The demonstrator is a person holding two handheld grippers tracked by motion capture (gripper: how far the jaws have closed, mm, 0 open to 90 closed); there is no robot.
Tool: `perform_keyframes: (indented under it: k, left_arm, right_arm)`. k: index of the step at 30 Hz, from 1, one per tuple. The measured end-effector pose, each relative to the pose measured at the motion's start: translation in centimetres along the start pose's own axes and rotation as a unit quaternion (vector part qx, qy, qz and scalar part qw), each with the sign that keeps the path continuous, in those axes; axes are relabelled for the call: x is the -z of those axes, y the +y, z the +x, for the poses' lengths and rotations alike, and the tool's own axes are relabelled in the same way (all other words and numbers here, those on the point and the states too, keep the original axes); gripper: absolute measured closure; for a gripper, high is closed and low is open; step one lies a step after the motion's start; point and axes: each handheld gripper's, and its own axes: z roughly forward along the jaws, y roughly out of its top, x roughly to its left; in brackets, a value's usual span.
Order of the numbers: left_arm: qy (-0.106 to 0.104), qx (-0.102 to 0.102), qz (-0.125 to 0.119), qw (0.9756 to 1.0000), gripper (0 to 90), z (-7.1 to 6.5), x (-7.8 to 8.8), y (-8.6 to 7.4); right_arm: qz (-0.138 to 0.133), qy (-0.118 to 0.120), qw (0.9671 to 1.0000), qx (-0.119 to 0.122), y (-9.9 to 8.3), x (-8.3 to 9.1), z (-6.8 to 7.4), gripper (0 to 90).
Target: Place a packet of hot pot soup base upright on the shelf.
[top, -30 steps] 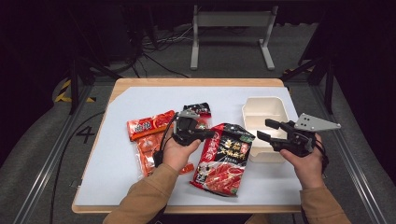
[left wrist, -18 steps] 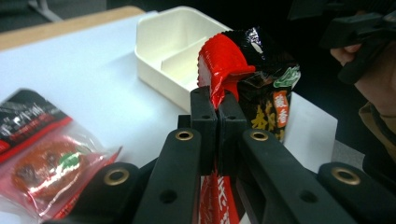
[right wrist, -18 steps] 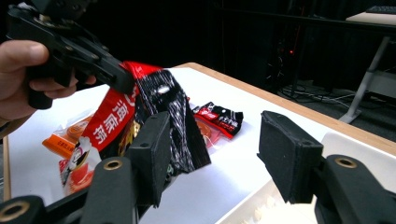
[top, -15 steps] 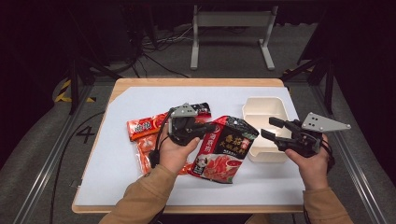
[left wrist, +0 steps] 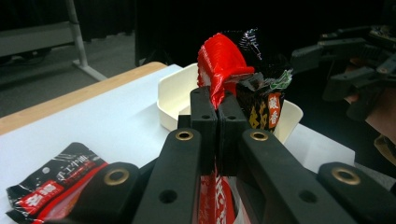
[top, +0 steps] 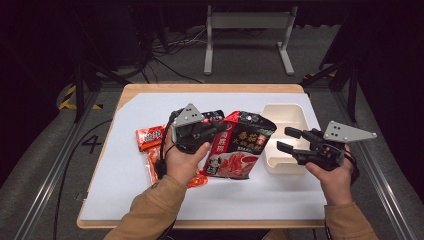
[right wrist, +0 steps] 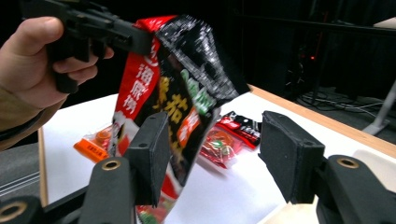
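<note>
Left gripper (top: 212, 131) clamped with its fingers (left wrist: 205, 122) shut on the top edge of a red and black soup-base pouch (top: 239, 145), lifted clear of the counter (top: 120, 170) and hanging tilted toward a cream plastic container (top: 292, 120). Right gripper (top: 282, 139) held level just beside that container, fingers (right wrist: 152, 151) apart, nothing pinched between them; seen along them in the right gripper view, the pouch hangs beyond, with no contact.

Around the pouch: an orange snack packet (top: 150, 137) lying flat to the left of the left hand (top: 182, 162), another orange packet (top: 152, 167) partly under the wrist, and a small black and red sachet (left wrist: 51, 182) flat on the counter behind the gripper. Between pouch and container, open space; container rim nearest the pouch's lower corner.

Counter topped with a pale sheet, wooden edge showing along the far side and corners. Beyond it, grey floor with black cables, a white metal frame (top: 247, 30) standing at the far side, dark stands at both sides, yellow-black tape at the left.
</note>
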Motion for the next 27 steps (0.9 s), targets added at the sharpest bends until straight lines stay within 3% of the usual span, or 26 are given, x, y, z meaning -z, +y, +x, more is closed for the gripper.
perform_keyframes:
  k: [8, 21, 25, 27]
  left_arm:
    - [-0.002, 0.002, -0.023, 0.9997, 88.8, -0.4, 0.5, 0.2]
    - [-0.008, -0.001, -0.029, 0.9995, 88.7, -1.2, 0.8, 0.3]
    - [-0.012, 0.000, -0.030, 0.9995, 88.7, -1.3, 0.8, 0.2]
    - [-0.012, -0.001, -0.030, 0.9995, 88.7, -1.3, 0.8, 0.2]
  right_arm:
    - [0.023, 0.015, 0.9996, -0.009, -0.1, -2.1, 0.5, 39.1]
    - [0.043, 0.045, 0.9976, -0.031, 0.1, -4.7, 1.2, 39.0]
    - [0.051, 0.055, 0.9965, -0.037, 0.2, -5.4, 1.4, 42.5]
    - [0.056, 0.064, 0.9956, -0.041, 0.2, -5.6, 1.3, 48.4]
